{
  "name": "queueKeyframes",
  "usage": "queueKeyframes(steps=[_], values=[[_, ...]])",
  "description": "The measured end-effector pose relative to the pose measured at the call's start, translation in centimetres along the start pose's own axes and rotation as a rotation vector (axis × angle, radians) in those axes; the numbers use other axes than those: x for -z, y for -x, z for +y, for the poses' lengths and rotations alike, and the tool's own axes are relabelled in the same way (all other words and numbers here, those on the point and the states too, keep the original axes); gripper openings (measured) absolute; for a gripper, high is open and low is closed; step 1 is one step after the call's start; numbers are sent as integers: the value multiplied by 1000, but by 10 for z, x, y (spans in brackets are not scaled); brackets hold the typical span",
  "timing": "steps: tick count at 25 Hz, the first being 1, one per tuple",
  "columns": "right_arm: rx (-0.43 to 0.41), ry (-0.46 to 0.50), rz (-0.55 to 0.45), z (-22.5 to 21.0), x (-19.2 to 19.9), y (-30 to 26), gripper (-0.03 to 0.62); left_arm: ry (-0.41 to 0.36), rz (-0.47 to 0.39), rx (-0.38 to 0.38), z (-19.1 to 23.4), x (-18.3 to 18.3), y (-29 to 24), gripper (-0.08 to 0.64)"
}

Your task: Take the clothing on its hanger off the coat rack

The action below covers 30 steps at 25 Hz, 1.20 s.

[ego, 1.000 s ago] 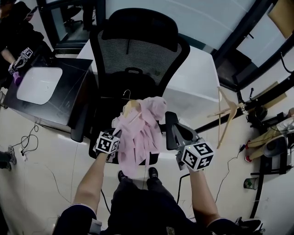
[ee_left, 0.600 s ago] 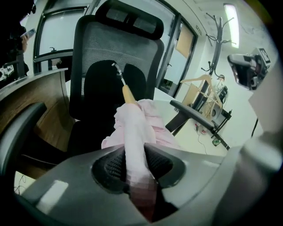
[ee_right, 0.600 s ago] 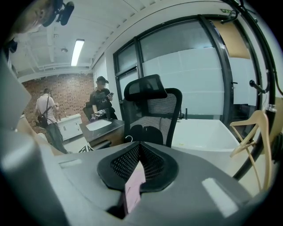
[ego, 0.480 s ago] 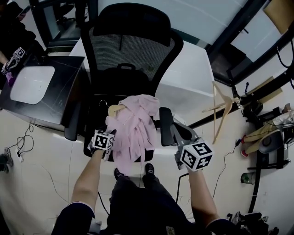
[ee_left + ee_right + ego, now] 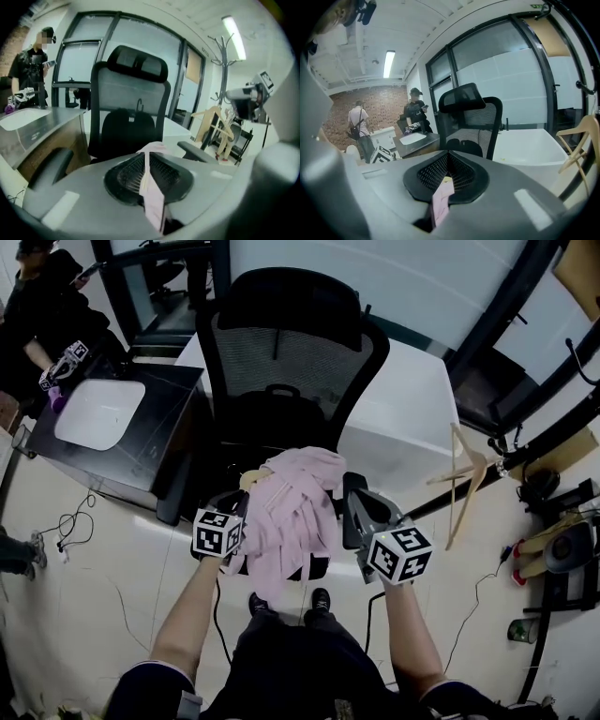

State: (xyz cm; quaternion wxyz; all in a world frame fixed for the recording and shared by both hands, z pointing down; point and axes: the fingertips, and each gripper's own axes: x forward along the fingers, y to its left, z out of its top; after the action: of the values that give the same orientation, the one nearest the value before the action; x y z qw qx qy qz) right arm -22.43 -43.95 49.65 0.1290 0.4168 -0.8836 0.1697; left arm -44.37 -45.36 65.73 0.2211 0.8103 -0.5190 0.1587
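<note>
Crumpled soft pink garment [image 5: 295, 512], wooden hanger [image 5: 250, 478]

Hanger [image 5: 249, 478]: one pale end shows, apparently wood; rest buried under pink garment [image 5: 292, 517]; hook not made out. Chair seat [image 5: 319, 566] mostly covered by the garment. Bystander [image 5: 42, 310] cut by head view's top-left corner. Spare hanger [image 5: 576, 125] clipped at right gripper view's edge.

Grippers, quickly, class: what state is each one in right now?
Left gripper: shut on the pink garment.
Right gripper: shut on the pink garment too.
</note>
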Motion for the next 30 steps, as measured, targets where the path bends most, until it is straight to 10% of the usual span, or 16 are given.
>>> queueKeyframes(steps=[16, 30], values=[[-248, 89, -225, 45, -86, -9, 2, -168, -485, 236, -161, -212, 118, 12], [-329, 180, -298, 72, -125, 9, 0, -103, -482, 253, -174, -222, 127, 12]])
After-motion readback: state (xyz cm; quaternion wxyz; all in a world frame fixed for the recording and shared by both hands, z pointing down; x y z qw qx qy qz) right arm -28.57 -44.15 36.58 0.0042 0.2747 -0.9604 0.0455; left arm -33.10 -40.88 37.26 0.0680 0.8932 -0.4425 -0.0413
